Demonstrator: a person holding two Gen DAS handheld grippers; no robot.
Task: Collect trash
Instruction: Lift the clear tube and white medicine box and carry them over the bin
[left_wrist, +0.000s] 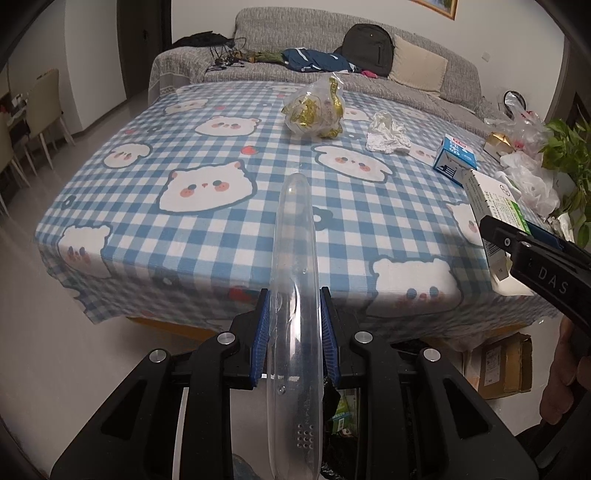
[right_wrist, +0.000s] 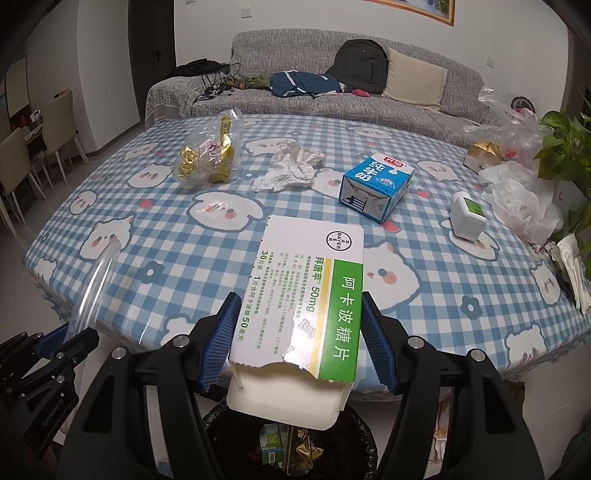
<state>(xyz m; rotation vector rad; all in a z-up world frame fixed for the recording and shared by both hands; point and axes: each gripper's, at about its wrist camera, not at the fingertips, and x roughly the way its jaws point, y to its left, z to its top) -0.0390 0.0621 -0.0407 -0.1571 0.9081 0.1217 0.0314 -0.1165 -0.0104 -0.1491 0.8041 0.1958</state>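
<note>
My left gripper (left_wrist: 294, 321) is shut on a long clear plastic case (left_wrist: 293, 280), held upright before the table's near edge; the case also shows in the right wrist view (right_wrist: 98, 284). My right gripper (right_wrist: 299, 332) is shut on a white and green medicine box (right_wrist: 306, 302) with a torn end, held above a black-lined trash bin (right_wrist: 291, 443). The box also shows in the left wrist view (left_wrist: 495, 218). On the table lie a clear bag of gold wrappers (right_wrist: 208, 155), a crumpled white tissue (right_wrist: 290, 168) and a blue milk carton (right_wrist: 376, 184).
The table wears a blue checked cloth with bear prints (right_wrist: 184, 251). At its right edge are a small white bottle (right_wrist: 467, 218), plastic bags (right_wrist: 517, 195) and a plant (right_wrist: 569, 147). A grey sofa (right_wrist: 332, 99) stands behind. A cardboard box (left_wrist: 502, 365) sits under the table.
</note>
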